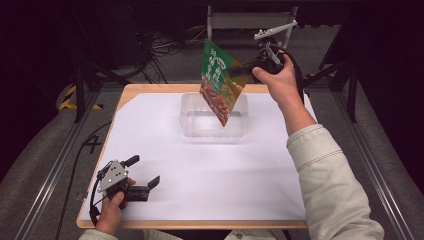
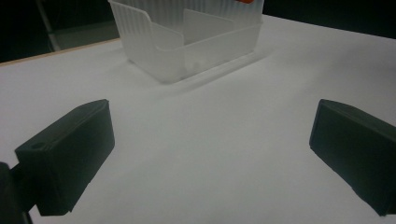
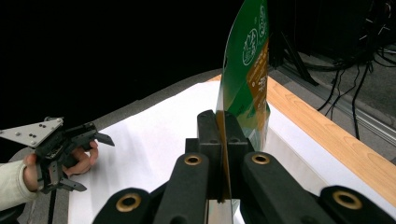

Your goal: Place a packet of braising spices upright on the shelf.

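A green and orange snack pouch [image 1: 218, 82] hangs tilted in the air over the clear plastic bin [image 1: 189, 119] at the table's far middle. My right gripper [image 1: 239, 70] is shut on the pouch's edge; in the right gripper view the jaws pinch the pouch [image 3: 247, 70] flat between them. My left gripper [image 1: 145, 172] rests open near the front left of the white sheet, nothing between its jaws. In the left gripper view the bin [image 2: 154, 46] stands ahead, apart from the jaws.
A white sheet [image 1: 210, 170] covers the wooden table [image 1: 131, 90], whose rim shows at the back and front. Dark floor, cables and metal rails surround the table. A metal frame [image 1: 250, 22] stands behind the far edge.
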`<state>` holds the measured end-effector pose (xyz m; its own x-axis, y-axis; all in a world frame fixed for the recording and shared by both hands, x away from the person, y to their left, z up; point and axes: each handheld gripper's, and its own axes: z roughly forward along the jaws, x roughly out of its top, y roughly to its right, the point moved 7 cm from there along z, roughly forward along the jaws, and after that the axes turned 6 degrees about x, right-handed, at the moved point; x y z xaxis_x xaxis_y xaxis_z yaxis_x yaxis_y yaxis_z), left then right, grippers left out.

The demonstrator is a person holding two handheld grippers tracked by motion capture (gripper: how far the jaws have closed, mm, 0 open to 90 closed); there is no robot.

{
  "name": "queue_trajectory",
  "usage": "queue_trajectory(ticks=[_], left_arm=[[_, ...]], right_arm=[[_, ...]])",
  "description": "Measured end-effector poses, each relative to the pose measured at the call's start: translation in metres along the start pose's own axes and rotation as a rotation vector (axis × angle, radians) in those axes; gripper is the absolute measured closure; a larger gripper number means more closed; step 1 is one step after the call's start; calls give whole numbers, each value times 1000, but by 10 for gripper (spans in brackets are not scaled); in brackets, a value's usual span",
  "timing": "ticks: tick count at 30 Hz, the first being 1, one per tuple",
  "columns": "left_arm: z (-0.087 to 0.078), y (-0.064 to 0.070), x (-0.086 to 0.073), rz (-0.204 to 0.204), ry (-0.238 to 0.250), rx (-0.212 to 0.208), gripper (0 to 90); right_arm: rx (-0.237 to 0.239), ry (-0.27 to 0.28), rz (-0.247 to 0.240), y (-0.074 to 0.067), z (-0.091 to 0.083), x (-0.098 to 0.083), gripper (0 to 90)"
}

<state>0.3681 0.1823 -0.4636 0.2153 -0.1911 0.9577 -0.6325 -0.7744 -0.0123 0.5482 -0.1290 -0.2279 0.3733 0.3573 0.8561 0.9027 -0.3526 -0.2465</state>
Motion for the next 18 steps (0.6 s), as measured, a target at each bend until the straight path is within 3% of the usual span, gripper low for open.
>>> queue_trajectory(ticks=[18], left_arm=[[-2, -2, 0, 1, 4, -1, 8]], right_arm=[[29, 5, 36, 20, 30, -8, 900]])
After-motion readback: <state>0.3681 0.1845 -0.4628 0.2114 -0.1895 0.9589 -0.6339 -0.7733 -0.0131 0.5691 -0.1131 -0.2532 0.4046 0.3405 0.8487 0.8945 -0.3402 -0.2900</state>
